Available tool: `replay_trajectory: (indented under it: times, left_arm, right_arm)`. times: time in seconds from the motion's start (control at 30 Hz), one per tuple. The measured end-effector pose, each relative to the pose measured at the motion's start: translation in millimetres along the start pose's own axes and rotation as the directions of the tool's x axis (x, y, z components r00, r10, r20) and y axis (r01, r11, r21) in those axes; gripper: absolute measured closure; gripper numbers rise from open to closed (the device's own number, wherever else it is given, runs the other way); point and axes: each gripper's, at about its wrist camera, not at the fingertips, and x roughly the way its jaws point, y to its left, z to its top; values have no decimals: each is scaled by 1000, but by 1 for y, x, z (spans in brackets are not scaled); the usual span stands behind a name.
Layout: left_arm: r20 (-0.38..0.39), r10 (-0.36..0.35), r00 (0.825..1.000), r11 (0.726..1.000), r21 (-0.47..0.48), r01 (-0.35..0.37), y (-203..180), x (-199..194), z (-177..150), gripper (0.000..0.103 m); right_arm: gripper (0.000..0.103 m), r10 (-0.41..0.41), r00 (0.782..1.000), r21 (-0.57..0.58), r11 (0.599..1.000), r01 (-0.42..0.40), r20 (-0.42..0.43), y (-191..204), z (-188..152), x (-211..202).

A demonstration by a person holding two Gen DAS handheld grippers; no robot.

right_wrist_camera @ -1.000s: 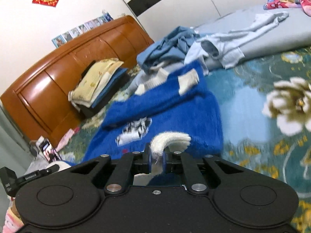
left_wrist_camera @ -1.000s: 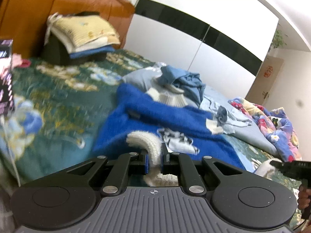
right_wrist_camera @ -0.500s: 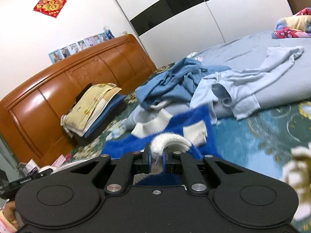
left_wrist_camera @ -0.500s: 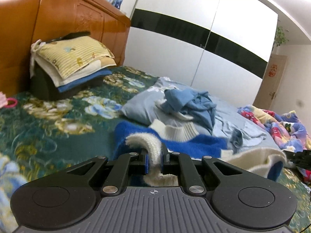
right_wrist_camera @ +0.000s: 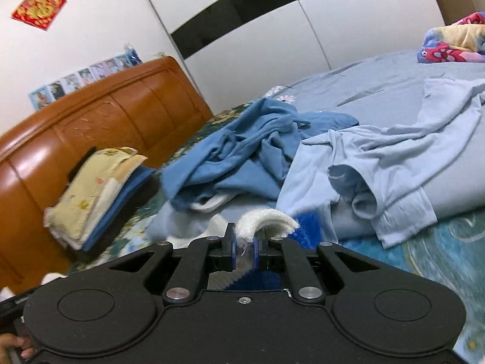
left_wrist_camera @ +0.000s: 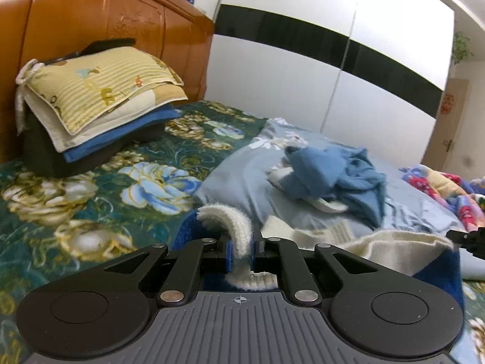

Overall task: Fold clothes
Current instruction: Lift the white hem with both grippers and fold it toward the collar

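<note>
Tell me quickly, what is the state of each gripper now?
Left gripper: closed on the white hem of the blue sweater.
Right gripper: closed on the same sweater's white hem.

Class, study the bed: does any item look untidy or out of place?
Yes. A blue garment lies crumpled in a heap and a pale blue shirt sprawls rumpled beside it, unlike the neatly stacked pile by the headboard.
</note>
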Motion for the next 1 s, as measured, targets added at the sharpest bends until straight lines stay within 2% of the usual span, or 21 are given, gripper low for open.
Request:
replay_trajectory:
  times: [0.37,0.5,0.77,1.0]
  left_arm:
    - [-44,72,996,997,19,-71,4,95,15,94]
    - [-93,100,991,995,10,-100,8,120,9,94]
    - [-166,116,979,993,0,-118,16,144,4,94]
    - [-177,131,976,991,11,-131,16,155,0,93]
  right_arm:
    - [92,-98,995,-18,995,98,-6,-8,13,97]
    - [92,-134,991,-11,991,133,-26,-14,11,119]
    - [93,-157,987,2,987,158,-44,-26,2,141]
    - [94,-171,984,-8,985,170,-55,-28,-1,148]
